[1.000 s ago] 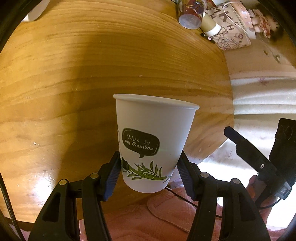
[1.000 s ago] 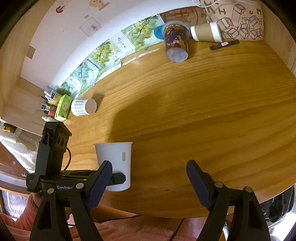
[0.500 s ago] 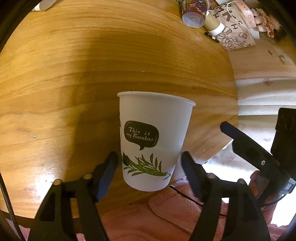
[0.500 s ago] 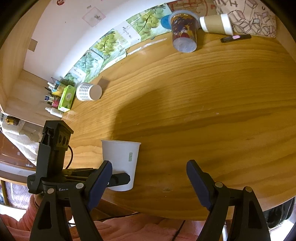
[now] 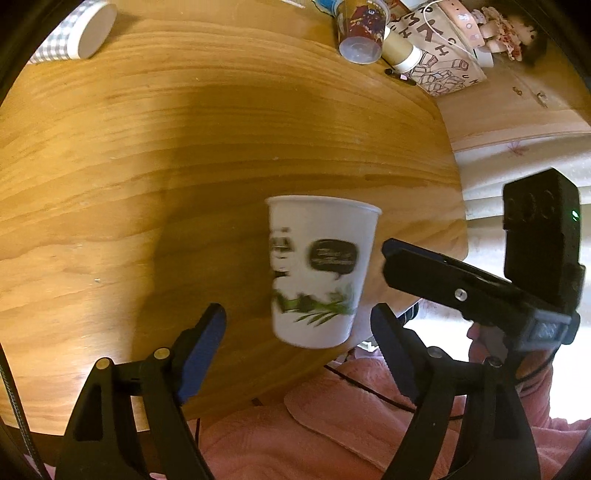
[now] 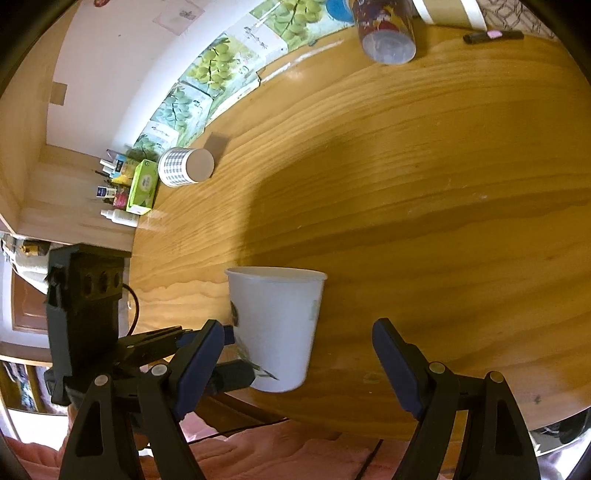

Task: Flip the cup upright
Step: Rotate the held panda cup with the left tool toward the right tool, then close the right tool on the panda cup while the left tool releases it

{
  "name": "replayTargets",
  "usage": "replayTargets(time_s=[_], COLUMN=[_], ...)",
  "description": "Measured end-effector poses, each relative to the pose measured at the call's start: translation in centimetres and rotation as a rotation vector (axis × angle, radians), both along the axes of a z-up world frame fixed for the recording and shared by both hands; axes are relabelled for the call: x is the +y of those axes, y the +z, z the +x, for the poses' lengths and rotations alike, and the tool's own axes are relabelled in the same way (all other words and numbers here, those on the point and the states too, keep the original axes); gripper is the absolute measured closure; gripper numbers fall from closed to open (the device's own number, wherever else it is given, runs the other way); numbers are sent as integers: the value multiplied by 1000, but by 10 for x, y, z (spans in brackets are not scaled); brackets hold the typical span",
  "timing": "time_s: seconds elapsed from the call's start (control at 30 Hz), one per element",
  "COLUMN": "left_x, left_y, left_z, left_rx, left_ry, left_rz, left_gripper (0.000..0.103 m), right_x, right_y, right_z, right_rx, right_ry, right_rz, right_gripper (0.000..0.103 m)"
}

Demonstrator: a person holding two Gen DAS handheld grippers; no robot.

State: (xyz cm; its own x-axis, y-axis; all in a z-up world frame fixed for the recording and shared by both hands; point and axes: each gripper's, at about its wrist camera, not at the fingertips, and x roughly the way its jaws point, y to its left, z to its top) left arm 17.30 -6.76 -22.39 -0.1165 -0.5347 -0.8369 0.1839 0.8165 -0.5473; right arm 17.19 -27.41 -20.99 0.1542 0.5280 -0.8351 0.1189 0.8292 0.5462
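Note:
A white paper cup (image 5: 319, 269) with a dark speech bubble and green leaf print stands upright, mouth up, near the front edge of the round wooden table (image 5: 184, 147). It is blurred in the left wrist view. My left gripper (image 5: 299, 350) is open, its jaws wide apart and clear of the cup's sides. The cup also shows in the right wrist view (image 6: 275, 325), to the left of centre. My right gripper (image 6: 299, 354) is open and empty just in front of the cup. The left gripper's fingers (image 6: 192, 339) show beside the cup's left.
A checked cup (image 6: 184, 166) lies on its side at the table's far left. A printed plastic cup (image 6: 386, 29), a brown paper cup (image 5: 400, 51) and a patterned bag (image 5: 443, 66) sit at the far edge. A black pen (image 6: 493, 36) lies nearby. Pink fabric (image 5: 332, 435) is below the table's front.
My left gripper has opened and let go of the cup, which now stands free on the table. Both grippers have drawn back slightly; the cup sits right of centre in the left view.

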Motion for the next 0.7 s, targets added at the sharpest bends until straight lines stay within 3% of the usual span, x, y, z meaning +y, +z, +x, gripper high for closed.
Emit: replayTargets(time_s=[0.6, 0.7], left_x=[42, 48], left_y=[10, 11], left_z=[2, 1], left_rx=[-35, -39], left_ry=[67, 74], left_rz=[35, 37], left_gripper=[20, 20], right_x=[17, 19], right_y=[-32, -31], right_z=[13, 15], right_rx=[105, 84], right_ry=[-109, -118], right_rz=[-52, -60], right_gripper=[20, 36])
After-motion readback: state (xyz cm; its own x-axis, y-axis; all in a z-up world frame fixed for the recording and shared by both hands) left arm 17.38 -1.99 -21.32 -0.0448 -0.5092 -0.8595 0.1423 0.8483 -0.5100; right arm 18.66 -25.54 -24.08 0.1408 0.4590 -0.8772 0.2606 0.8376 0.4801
